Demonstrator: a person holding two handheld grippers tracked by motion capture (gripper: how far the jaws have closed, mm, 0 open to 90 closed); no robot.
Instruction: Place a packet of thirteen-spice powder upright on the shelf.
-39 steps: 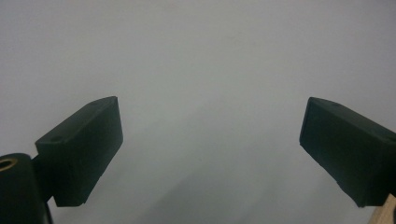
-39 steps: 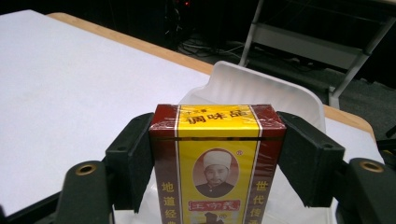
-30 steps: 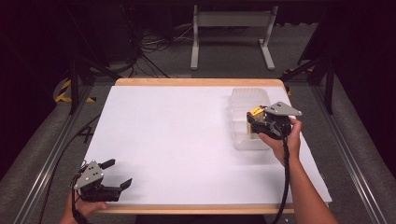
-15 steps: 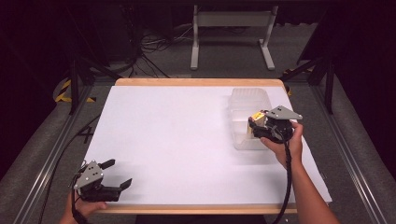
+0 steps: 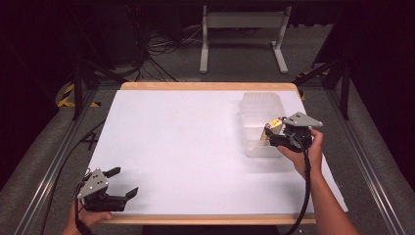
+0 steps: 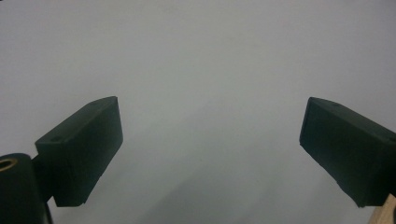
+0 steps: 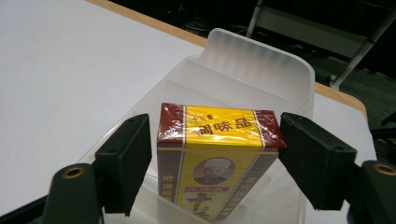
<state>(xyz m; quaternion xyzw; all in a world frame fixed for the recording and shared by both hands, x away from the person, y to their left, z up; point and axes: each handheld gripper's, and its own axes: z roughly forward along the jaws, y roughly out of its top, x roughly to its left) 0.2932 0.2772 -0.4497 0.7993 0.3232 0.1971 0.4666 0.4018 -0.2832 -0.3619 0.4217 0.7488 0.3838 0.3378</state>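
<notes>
1. The right gripper's (image 7: 212, 154) black jaws are clamped on one glossy yellow-and-maroon box (image 7: 215, 158), held upright over the near end of one frosted plastic bin (image 7: 261, 74).
2. The left gripper's (image 6: 210, 154) jaws stand wide apart over the smooth white table (image 5: 186, 142), at its near-left corner.
</notes>
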